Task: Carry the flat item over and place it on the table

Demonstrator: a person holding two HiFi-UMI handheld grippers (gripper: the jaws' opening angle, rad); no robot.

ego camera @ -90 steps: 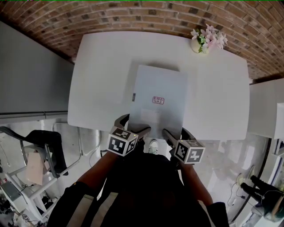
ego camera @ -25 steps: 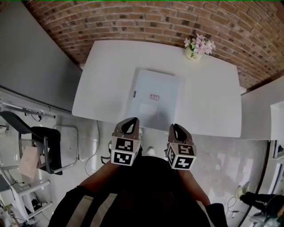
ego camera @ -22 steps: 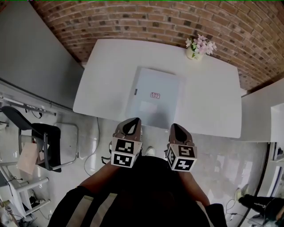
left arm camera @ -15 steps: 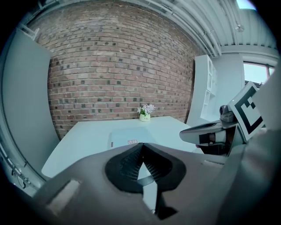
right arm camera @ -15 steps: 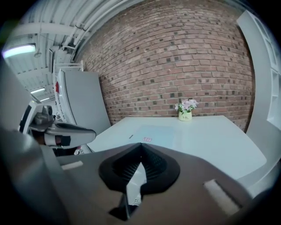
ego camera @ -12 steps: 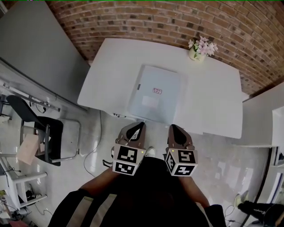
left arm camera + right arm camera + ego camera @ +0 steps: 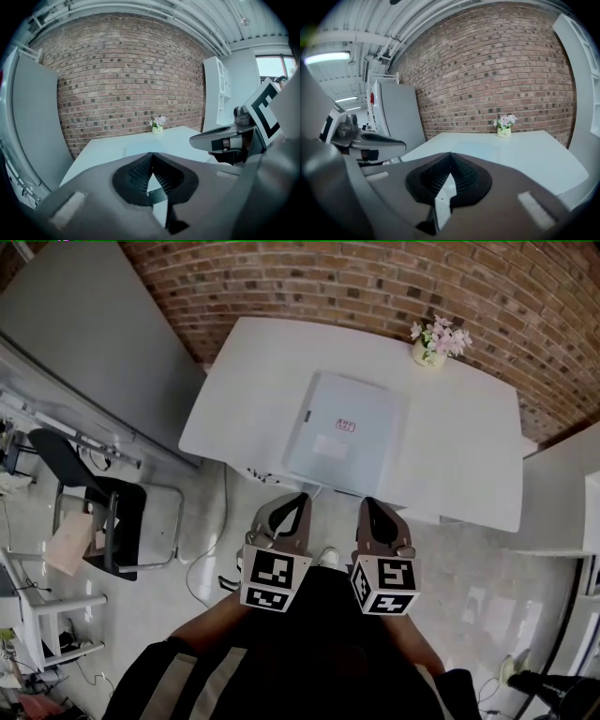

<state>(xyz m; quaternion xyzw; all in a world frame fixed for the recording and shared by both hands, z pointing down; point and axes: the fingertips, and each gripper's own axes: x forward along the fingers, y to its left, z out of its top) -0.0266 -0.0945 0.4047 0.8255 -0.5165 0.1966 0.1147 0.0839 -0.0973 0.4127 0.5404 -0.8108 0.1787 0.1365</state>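
Note:
The flat item, a pale grey-blue folder [image 7: 345, 432] with a small red-printed label, lies flat on the white table [image 7: 450, 465], its near edge at the table's front edge. Both grippers hang off the table, over the floor in front of it. My left gripper [image 7: 298, 501] is shut with nothing in it, and so is my right gripper [image 7: 368, 506]. In the left gripper view the folder [image 7: 145, 151] shows faintly on the tabletop beyond the closed jaws. The right gripper view shows the folder [image 7: 474, 151] the same way.
A small vase of pink flowers [image 7: 434, 341] stands at the table's far right, near the brick wall. A grey panel [image 7: 94, 334] stands at the left. A black chair [image 7: 89, 498] sits on the floor to the left. White shelving [image 7: 562, 512] is at the right.
Both grippers have let go of the folder and drawn back off the table toward me. The folder stays on the table. The view has shifted back from the table.

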